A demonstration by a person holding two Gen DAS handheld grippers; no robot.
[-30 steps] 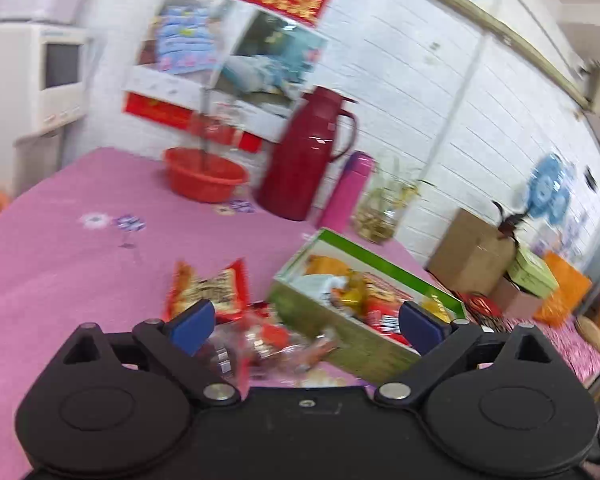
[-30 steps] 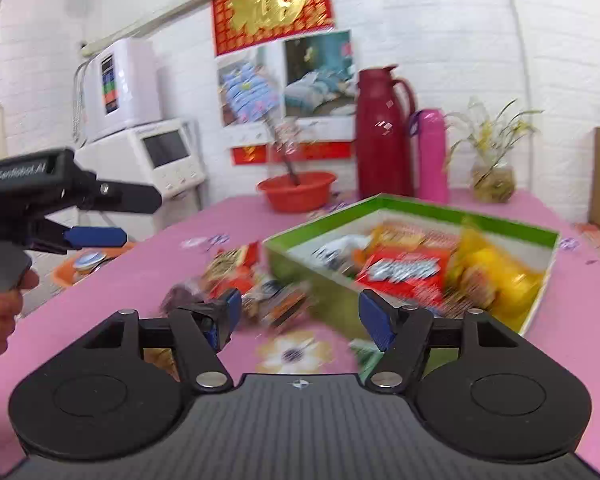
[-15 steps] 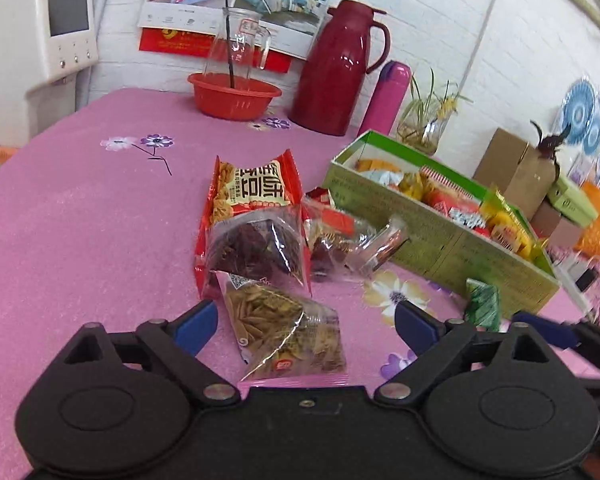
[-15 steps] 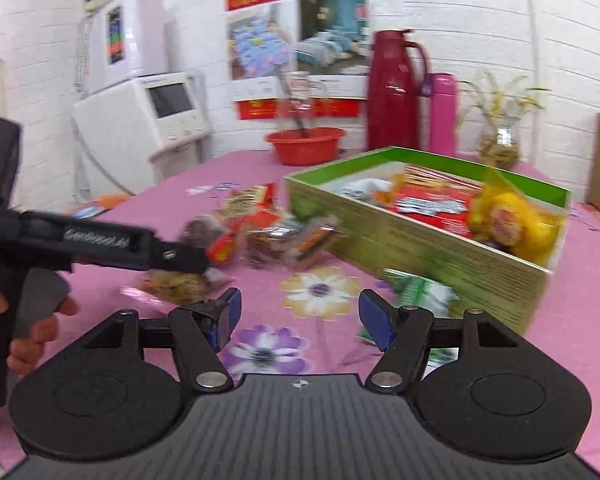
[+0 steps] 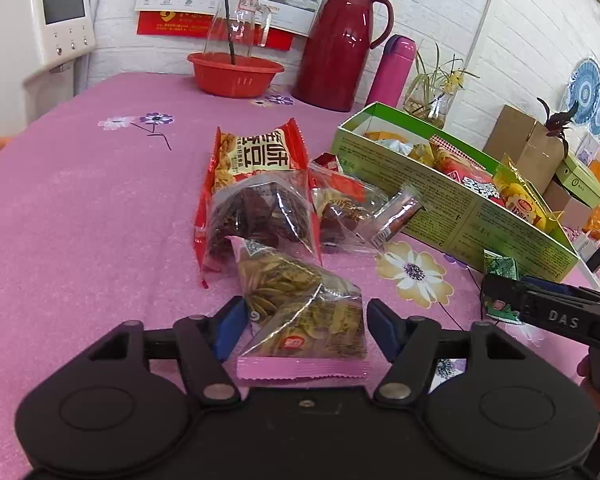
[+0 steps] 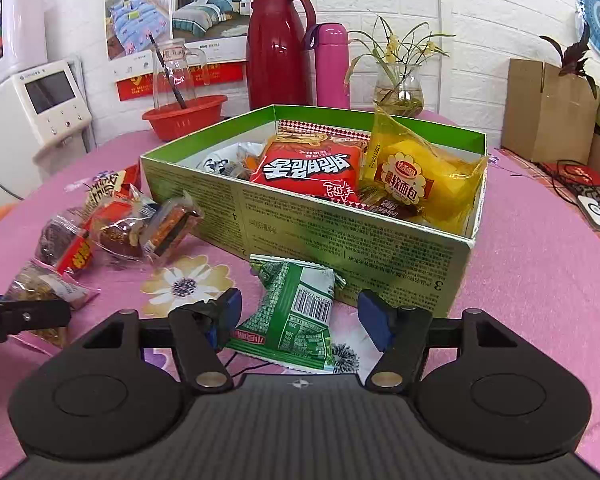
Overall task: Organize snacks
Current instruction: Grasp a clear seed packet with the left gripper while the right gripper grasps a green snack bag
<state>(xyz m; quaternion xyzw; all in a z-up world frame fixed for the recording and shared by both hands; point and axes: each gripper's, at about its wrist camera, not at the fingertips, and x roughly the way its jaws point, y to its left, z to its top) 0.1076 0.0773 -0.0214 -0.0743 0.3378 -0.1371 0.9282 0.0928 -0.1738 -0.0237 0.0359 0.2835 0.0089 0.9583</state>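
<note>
A green cardboard box (image 6: pixel 320 224) (image 5: pixel 452 204) on the pink table holds several snack packs, among them a red one (image 6: pixel 312 168) and a yellow one (image 6: pixel 424 180). My left gripper (image 5: pixel 306 326) is open, its blue pads on either side of a clear seed pack with a pink edge (image 5: pixel 300 312) lying on the table. Behind it lie a dark dried-fruit pack (image 5: pixel 256 216), a red bean-snack bag (image 5: pixel 256 156) and clear wrapped sweets (image 5: pixel 352 212). My right gripper (image 6: pixel 300 314) is open around a green snack pack (image 6: pixel 292 312) lying against the box's near wall.
A red basin with a glass jar (image 5: pixel 236 72), a red thermos (image 5: pixel 340 40), a pink flask (image 5: pixel 392 68) and a plant vase (image 6: pixel 398 88) stand at the table's back. A white appliance (image 5: pixel 36 28) is at left. Cardboard boxes (image 6: pixel 548 108) and cables lie at right.
Both grippers have dropped lower and moved in: the left now has the seed pack between its pads, the right the green pack. Both stay open.
</note>
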